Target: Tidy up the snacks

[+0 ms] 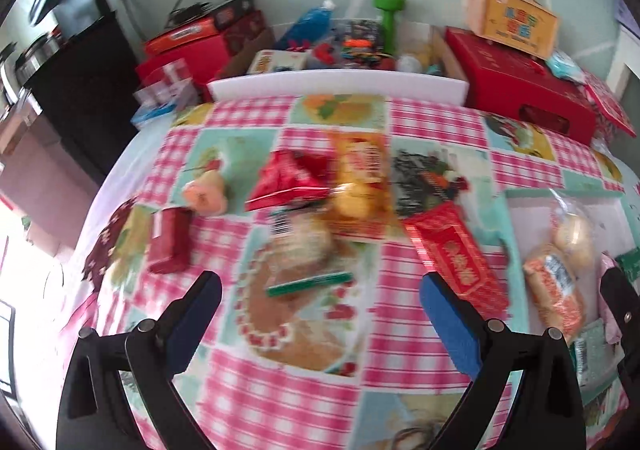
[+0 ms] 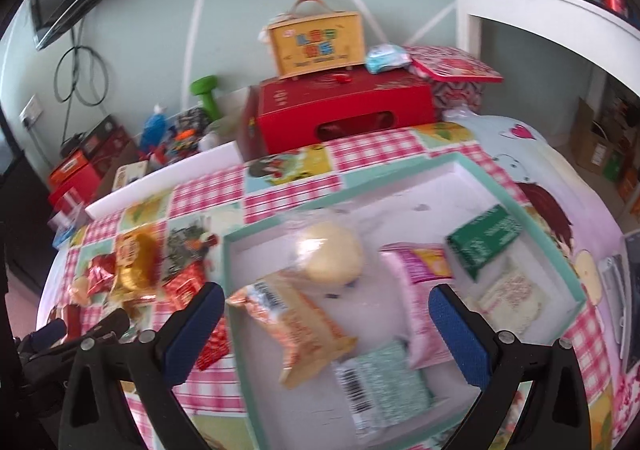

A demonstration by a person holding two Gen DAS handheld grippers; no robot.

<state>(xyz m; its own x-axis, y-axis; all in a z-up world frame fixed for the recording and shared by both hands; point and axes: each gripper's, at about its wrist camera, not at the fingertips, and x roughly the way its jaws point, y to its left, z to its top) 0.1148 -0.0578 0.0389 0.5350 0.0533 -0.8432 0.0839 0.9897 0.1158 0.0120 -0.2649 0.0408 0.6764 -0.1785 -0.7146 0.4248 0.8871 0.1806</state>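
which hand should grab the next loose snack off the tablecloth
Left, probably. The left gripper is open over the loose snacks, with the green stick pack lying between its fingers. The right gripper hangs open and empty over the teal-rimmed box, away from the pile.

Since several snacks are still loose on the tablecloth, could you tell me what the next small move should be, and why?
Probably lower the left tool, which is open and empty, onto the thin green packet lying between its fingers. The right tool is open and empty over the teal-rimmed tray, which already holds several packets, so the green packet looks like the nearest loose snack to fetch.
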